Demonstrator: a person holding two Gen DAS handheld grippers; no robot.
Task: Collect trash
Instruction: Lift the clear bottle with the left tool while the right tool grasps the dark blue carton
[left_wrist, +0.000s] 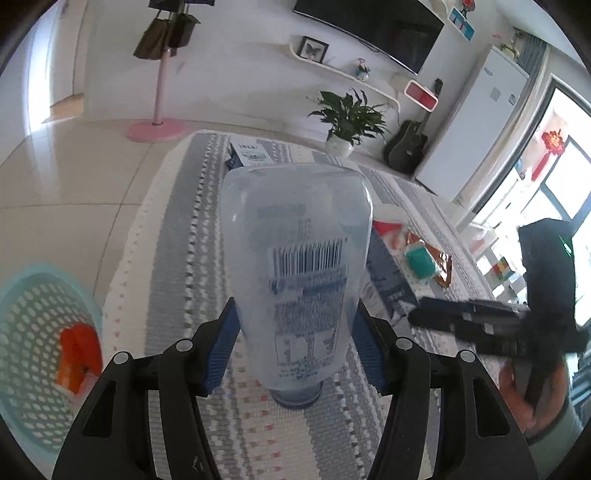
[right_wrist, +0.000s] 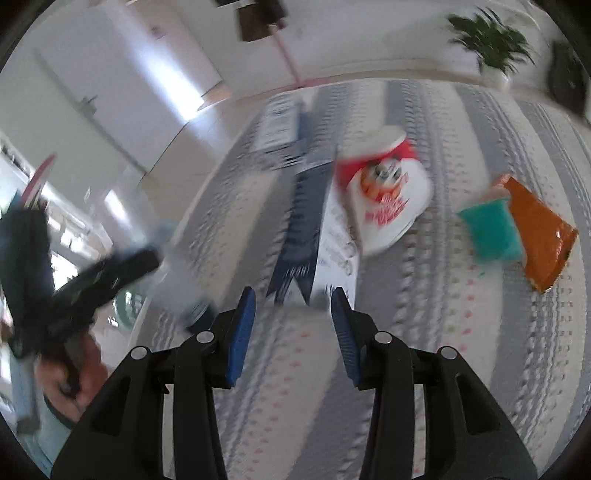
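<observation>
My left gripper (left_wrist: 293, 325) is shut on a clear plastic bottle (left_wrist: 295, 258), held cap-down above the striped rug (left_wrist: 177, 229). A teal mesh basket (left_wrist: 33, 354) with an orange wrapper (left_wrist: 77, 354) inside sits on the floor at the left. My right gripper (right_wrist: 293, 314) is open and empty, just above the rug, pointing at a dark blue and white carton (right_wrist: 314, 229). Beyond it lie a red and white paper cup (right_wrist: 388, 188), a teal packet (right_wrist: 491, 232) and an orange wrapper (right_wrist: 539, 236). The right wrist view is blurred.
A second carton (left_wrist: 251, 153) lies at the rug's far end. A potted plant (left_wrist: 347, 122), a guitar (left_wrist: 406, 144), a pink coat stand (left_wrist: 159, 122) and a white cabinet (left_wrist: 476, 122) stand along the far wall. The right gripper shows in the left wrist view (left_wrist: 480, 321).
</observation>
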